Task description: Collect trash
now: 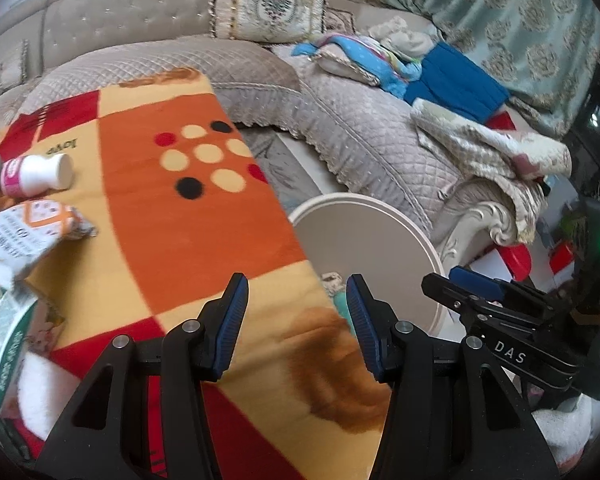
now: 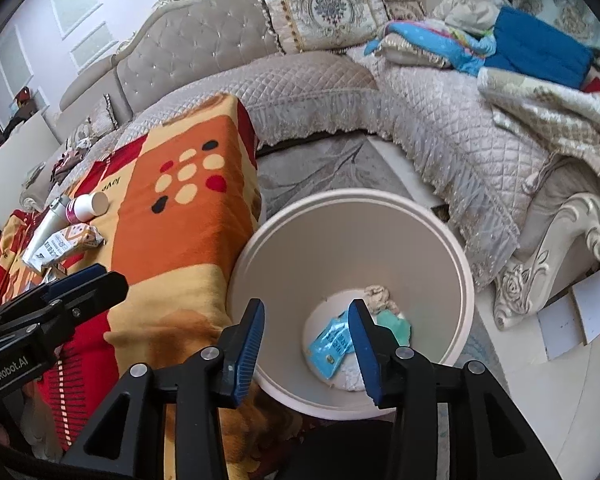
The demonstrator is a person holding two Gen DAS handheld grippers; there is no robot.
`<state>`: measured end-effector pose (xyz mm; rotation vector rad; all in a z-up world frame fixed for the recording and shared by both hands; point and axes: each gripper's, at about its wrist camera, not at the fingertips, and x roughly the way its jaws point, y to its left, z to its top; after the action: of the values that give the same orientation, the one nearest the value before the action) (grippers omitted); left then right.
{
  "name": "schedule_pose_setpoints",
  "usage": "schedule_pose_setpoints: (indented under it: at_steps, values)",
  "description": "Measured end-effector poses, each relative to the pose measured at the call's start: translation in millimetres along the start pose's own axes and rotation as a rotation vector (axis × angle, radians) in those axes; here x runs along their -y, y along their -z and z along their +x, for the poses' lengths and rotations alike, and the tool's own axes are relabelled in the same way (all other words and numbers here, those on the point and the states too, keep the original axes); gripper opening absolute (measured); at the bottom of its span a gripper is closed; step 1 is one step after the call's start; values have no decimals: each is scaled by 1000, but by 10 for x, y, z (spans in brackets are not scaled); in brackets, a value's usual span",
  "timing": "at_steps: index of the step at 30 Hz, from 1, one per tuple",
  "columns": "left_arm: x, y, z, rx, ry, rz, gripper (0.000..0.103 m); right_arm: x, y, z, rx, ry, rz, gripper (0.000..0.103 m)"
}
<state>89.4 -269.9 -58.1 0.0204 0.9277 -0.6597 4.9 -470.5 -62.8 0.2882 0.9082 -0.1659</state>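
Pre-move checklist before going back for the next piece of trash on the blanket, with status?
1. Right gripper empty: ok, nothing between its fingers, above the bin.
2. Left gripper empty: ok, open over the blanket.
3. Last drop landed: ok, blue packet lies at the bottom of the trash bin, beside a crumpled tissue and a green scrap.
4. Trash left on the blanket: not ok, white bottle on its side and snack packet remain.
5. Path to the bottle clear: ok, bare blanket between.
6. Items at the left edge of the left wrist view: cannot tell, cut off.
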Motion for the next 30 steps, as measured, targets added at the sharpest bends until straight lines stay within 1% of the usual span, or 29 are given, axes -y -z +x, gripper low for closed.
schedule_pose_setpoints:
  at_steps: [4,8,17,26,27,28,29,30]
  values:
    - [-134,34,-147,25,-12,-25,49,-138,-12,-59,17,-7,-14,45]
    - [-252,80,-326,55,-44,-31,49,-358,-23,-121,37,-13,-57,45]
    - [-681,273,-793,109,-121,-70,49,-895,-6,-223,62,-72,-132,47]
    - [-1290,538,-1335,175,-241,-134,49,-1540,81,-264,79,-112,-246,52]
    - [-1390,581,-1404,179,-256,-149,49,-1600,92,-269,81,-117,-258,53]
    - [-1475,617,-1450,181,-265,-161,49,-1682,107,-274,83,-125,-275,58]
    - [-1545,654,-1497,182,-273,-172,49,-1747,125,-279,87,-130,-289,66]
    - [-1649,703,-1555,183,-283,-189,49,-1794,138,-281,92,-131,-300,69]
